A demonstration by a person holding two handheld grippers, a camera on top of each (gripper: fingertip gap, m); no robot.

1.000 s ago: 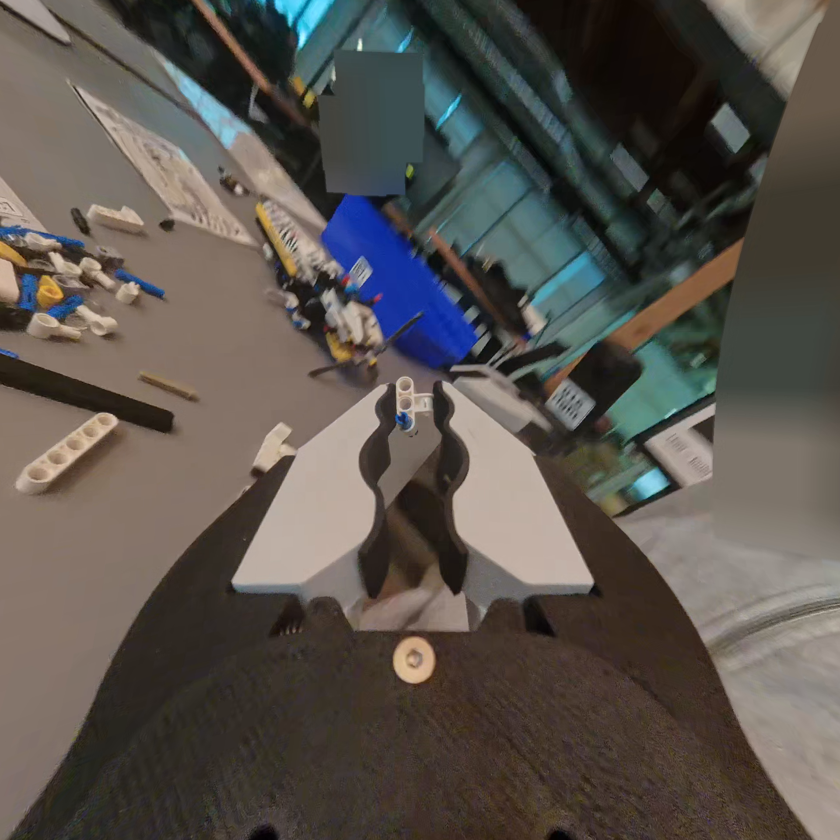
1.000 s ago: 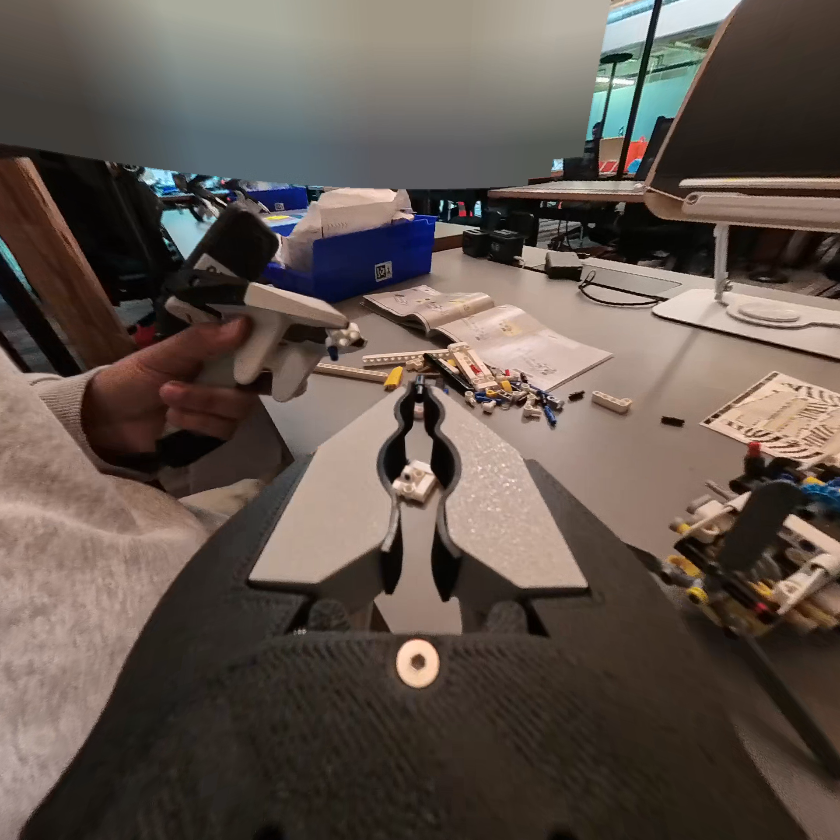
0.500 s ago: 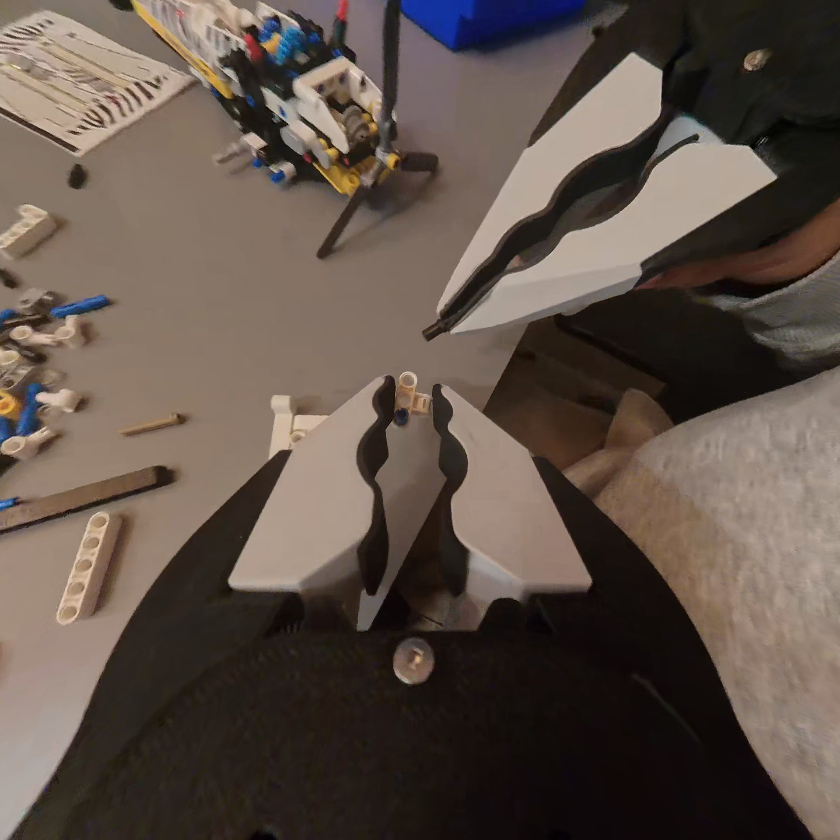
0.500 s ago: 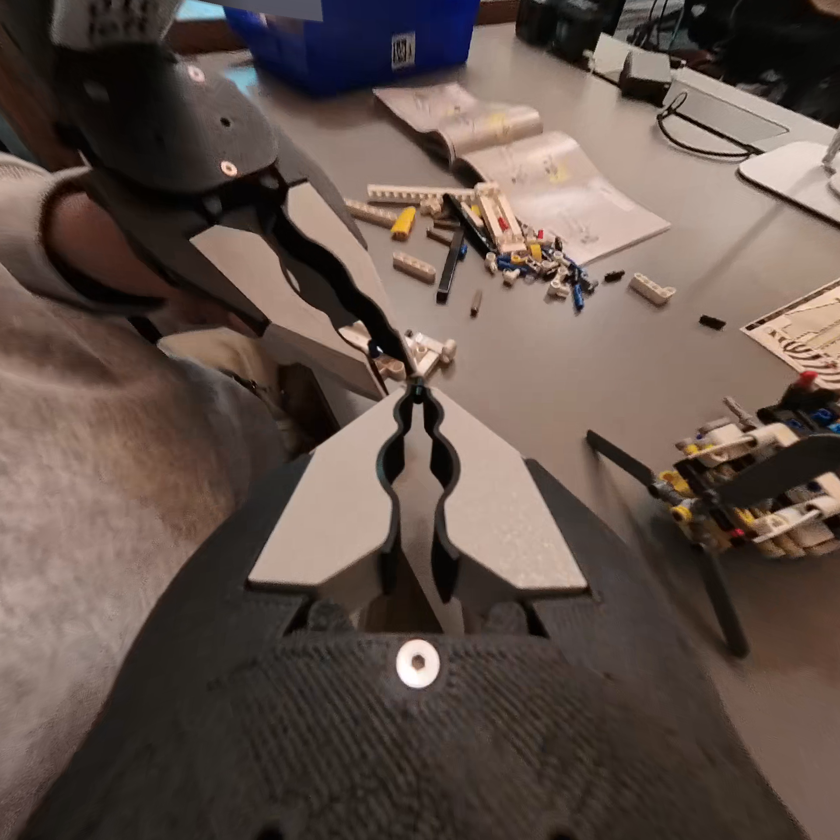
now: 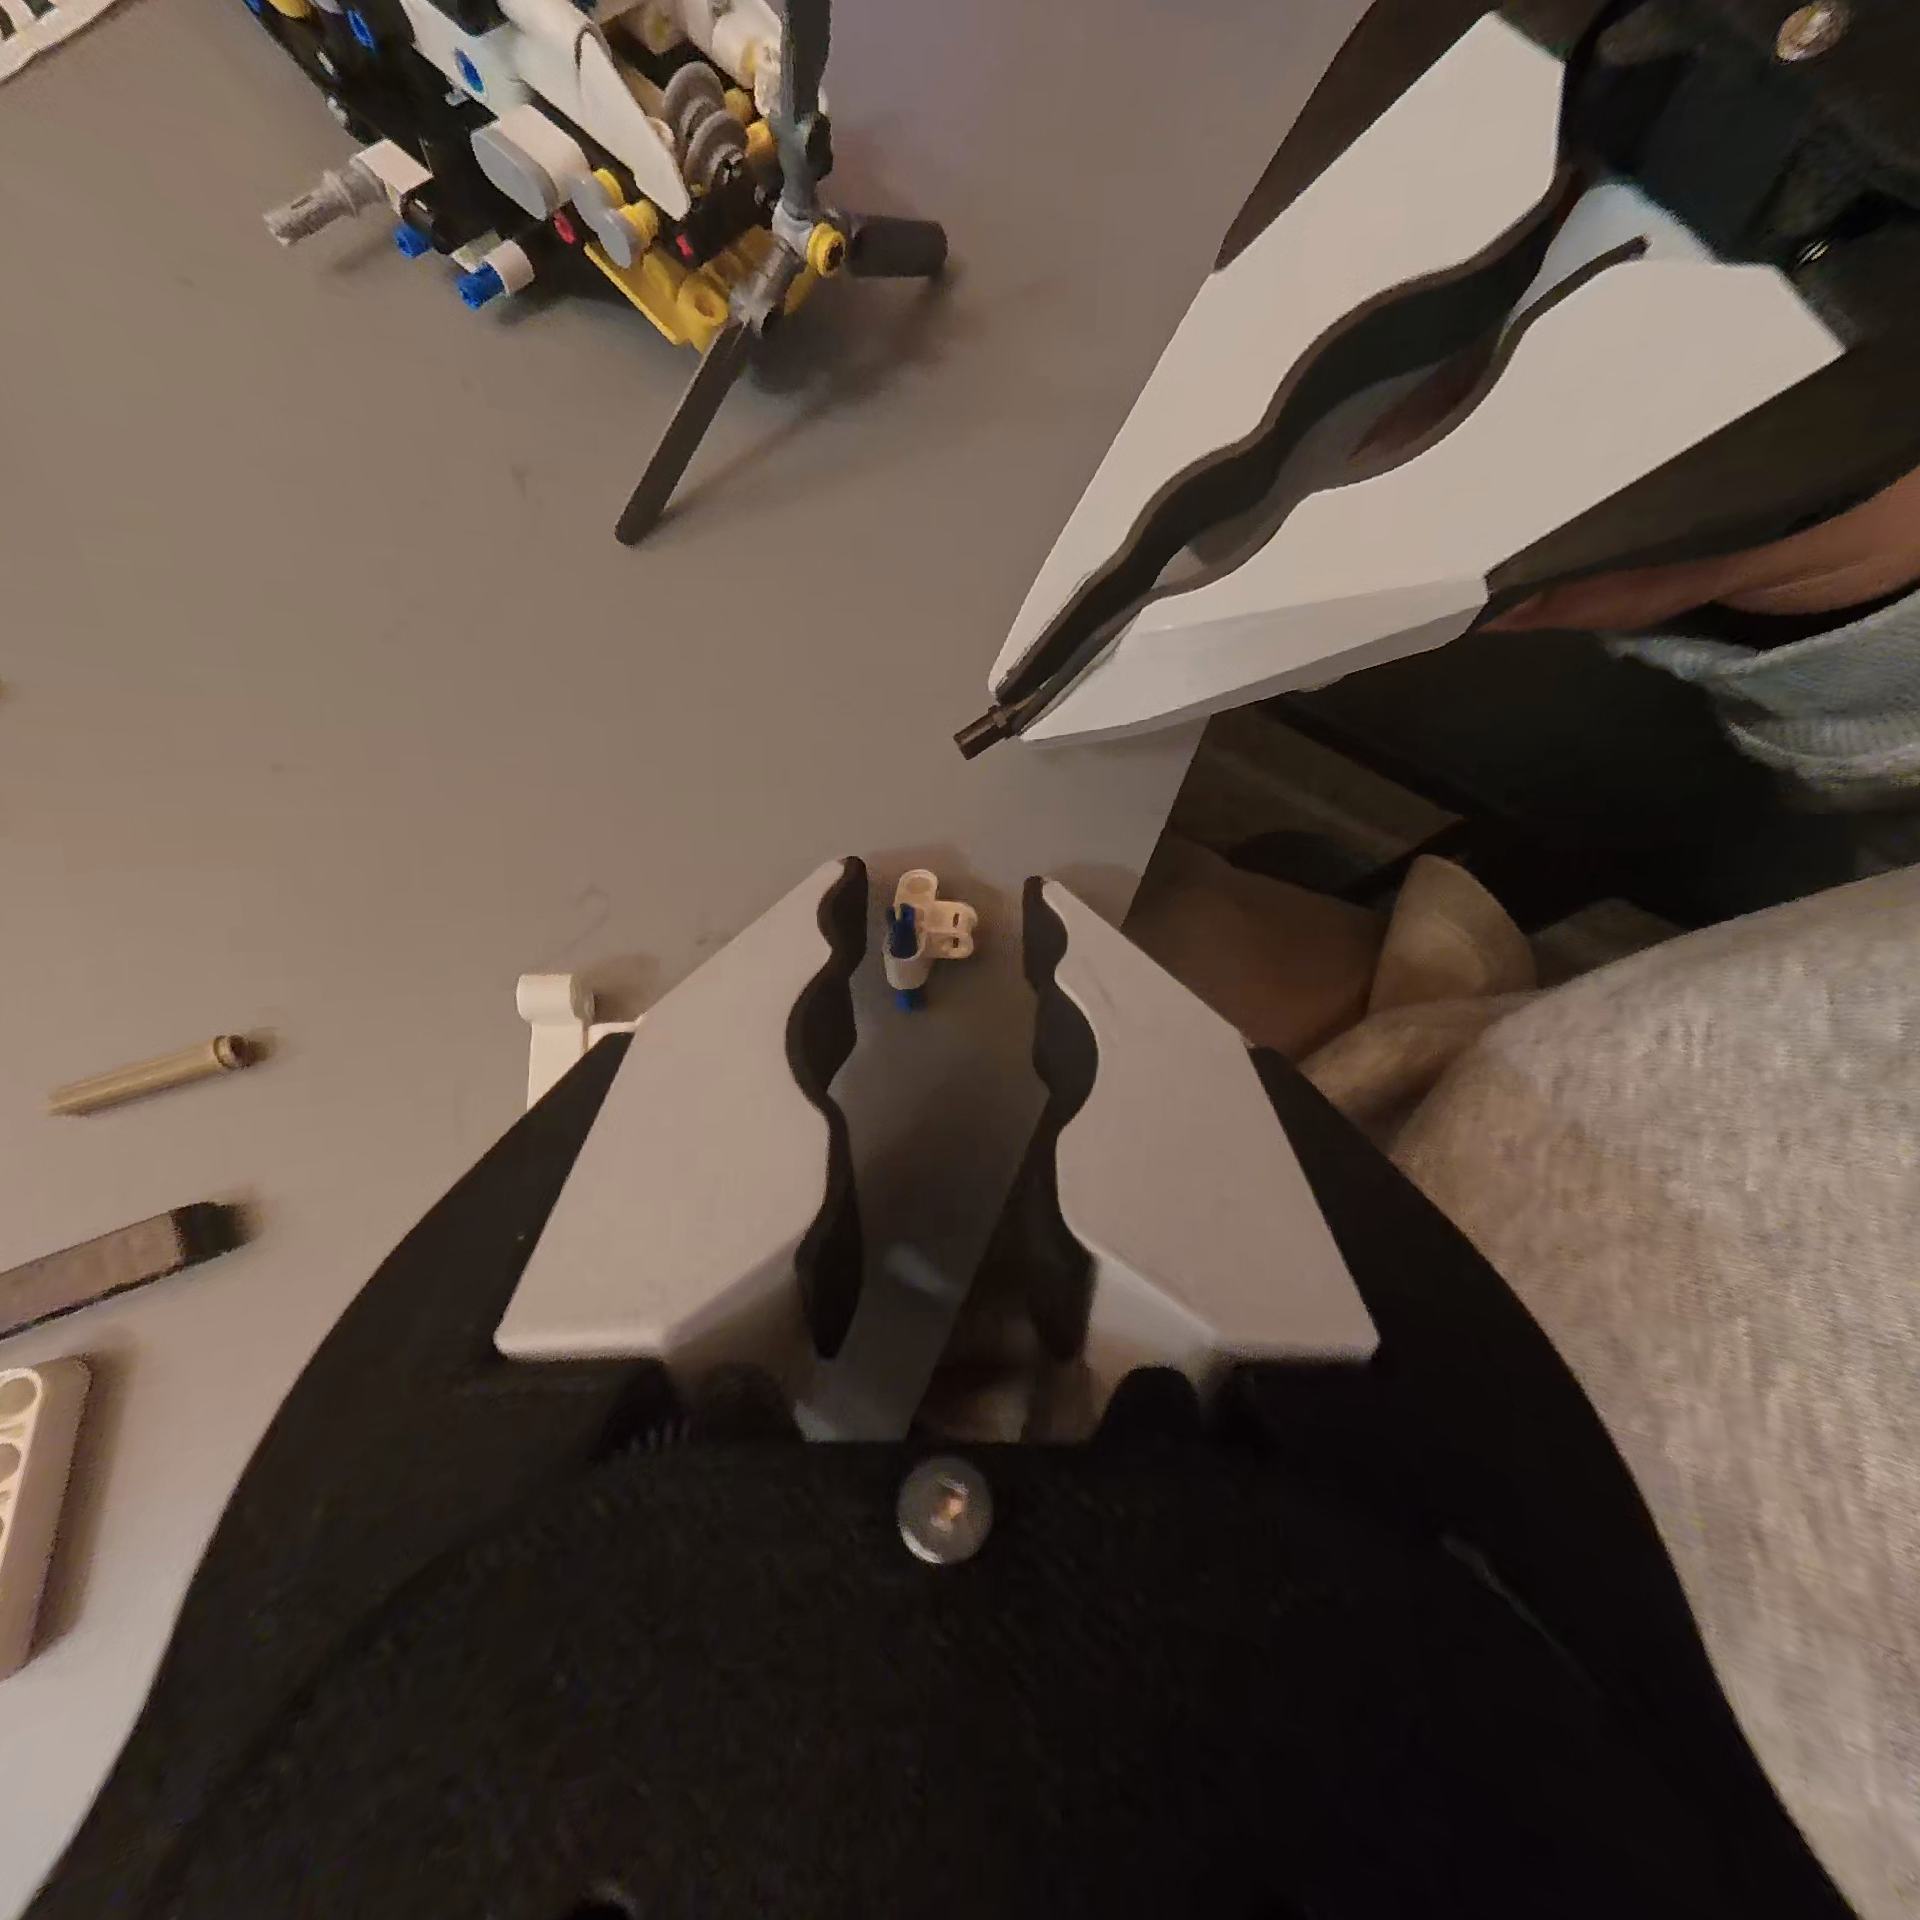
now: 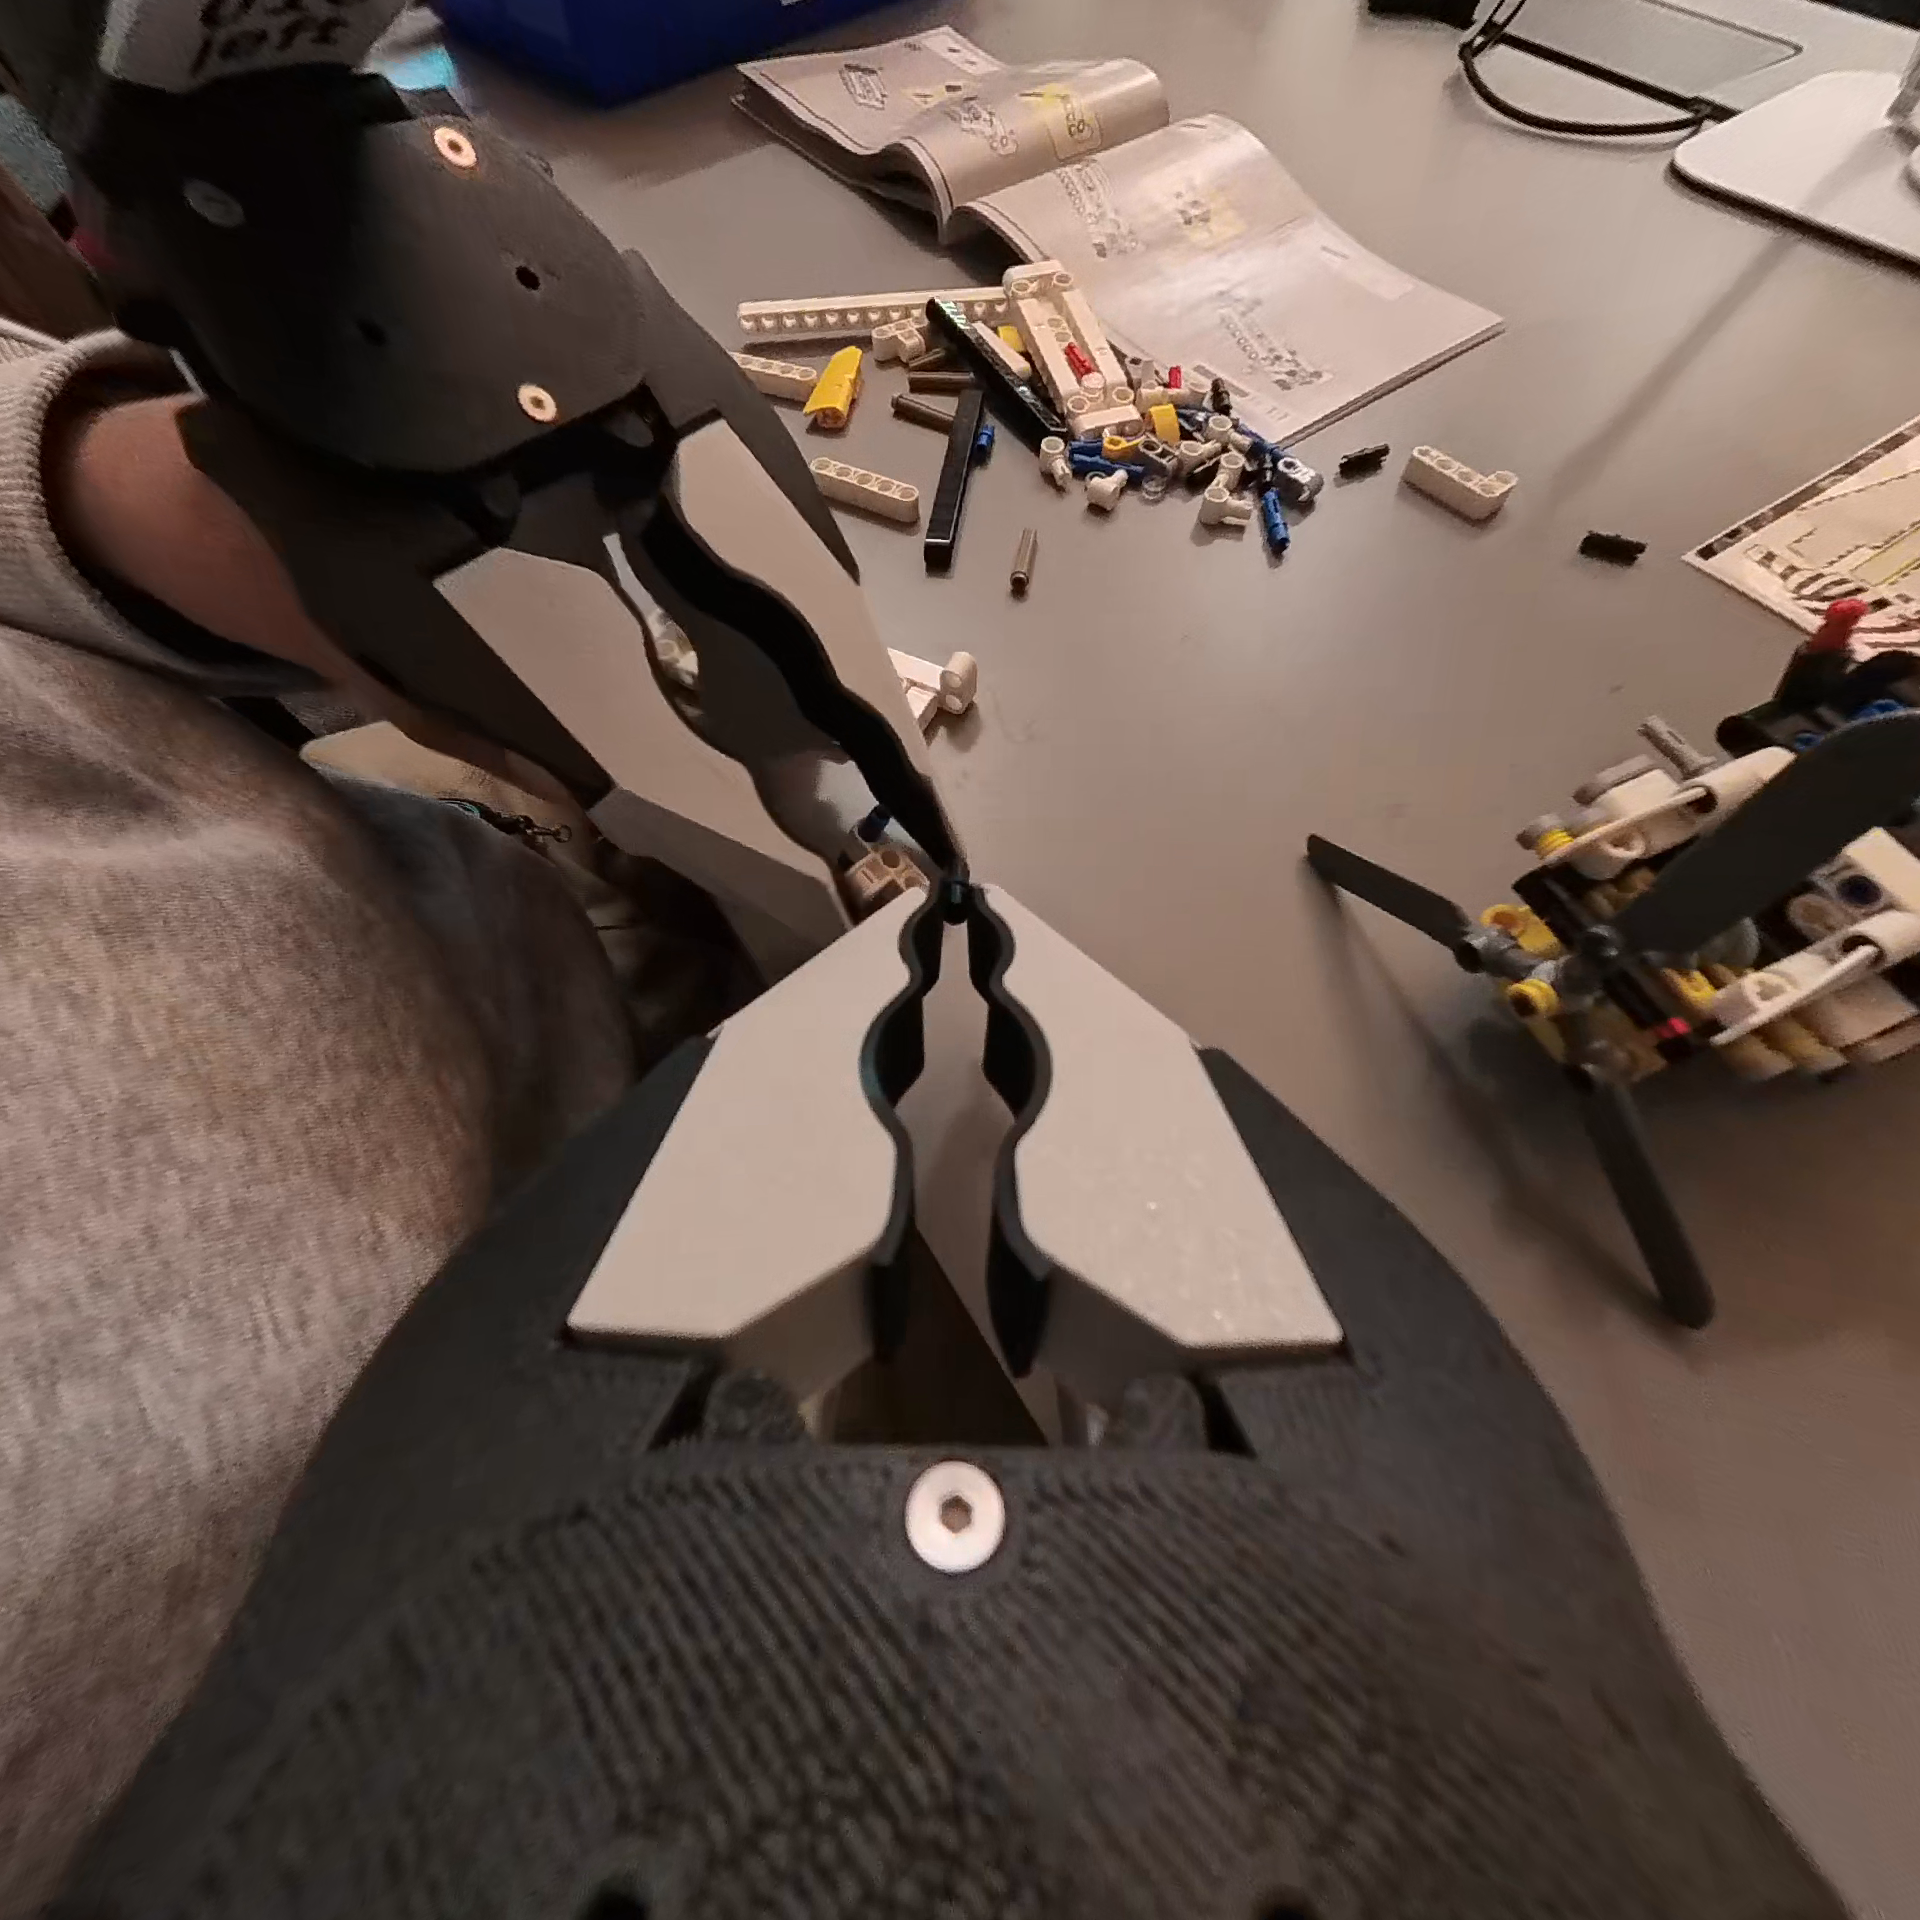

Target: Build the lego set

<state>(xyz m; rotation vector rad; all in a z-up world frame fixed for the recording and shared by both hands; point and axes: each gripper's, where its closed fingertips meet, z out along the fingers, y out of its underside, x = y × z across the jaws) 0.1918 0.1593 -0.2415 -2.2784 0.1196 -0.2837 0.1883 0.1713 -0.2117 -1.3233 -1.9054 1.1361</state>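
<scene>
My left tool [image 5: 940, 888]: spread apart, small white-and-blue connector piece [image 5: 925, 935] lies loose between its fingers on the grey bench [image 5: 364, 675] | my right tool [image 6: 951, 906]: clenched on a short black pin [image 5: 982, 732] at its tips | partly built model [image 6: 1704, 935]: on the bench, well apart from both tools.

office desk [image 6: 1143, 727], monitor stand [image 6: 1808, 177]

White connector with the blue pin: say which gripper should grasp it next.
Left. The left gripper is open with its fingers either side of the white connector, so it likely only needs to close. The right gripper is shut on a black pin, so occupied.
</scene>
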